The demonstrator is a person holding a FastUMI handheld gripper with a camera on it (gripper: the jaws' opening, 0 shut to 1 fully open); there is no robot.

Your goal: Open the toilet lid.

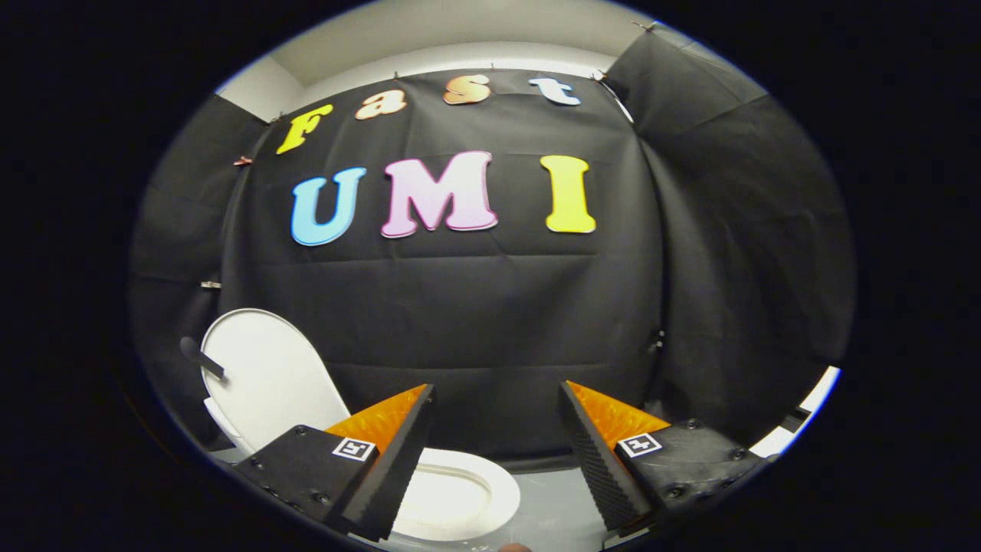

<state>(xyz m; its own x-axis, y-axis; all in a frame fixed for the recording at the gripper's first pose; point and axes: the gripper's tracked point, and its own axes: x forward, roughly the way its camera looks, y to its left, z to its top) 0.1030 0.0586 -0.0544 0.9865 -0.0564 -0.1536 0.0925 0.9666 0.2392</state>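
Gripper [497, 399]: fingers spread wide apart, with an empty gap between them; they have hold of nothing and touch nothing.
Fingers: the left finger [383, 468] and the right finger [602, 452] both point forward and slightly upward, their ridged inner faces turned toward each other; each carries a small square marker on its mount.
Toilet seat [460, 494]: white, oval, lying flat just beyond and below the left fingertip, partly hidden behind that finger; the bowl opening shows inside its ring.
Toilet lid [264, 379]: white, raised and standing upright, off to the left of the left finger and farther back than the seat; it leans against the cloth wall behind it. It is well apart from both fingers.
Handle [201, 357]: a short dark bar sticking out from the lid's left edge; what it is fixed to I cannot tell.
Floor [552, 510]: pale grey, showing in the gap between the fingers, to the right of the seat.
Cloth wall [490, 322]: black, creased, hanging straight ahead beyond the fingers and folding round to the right.
Ceiling [460, 31]: pale, above the cloth.
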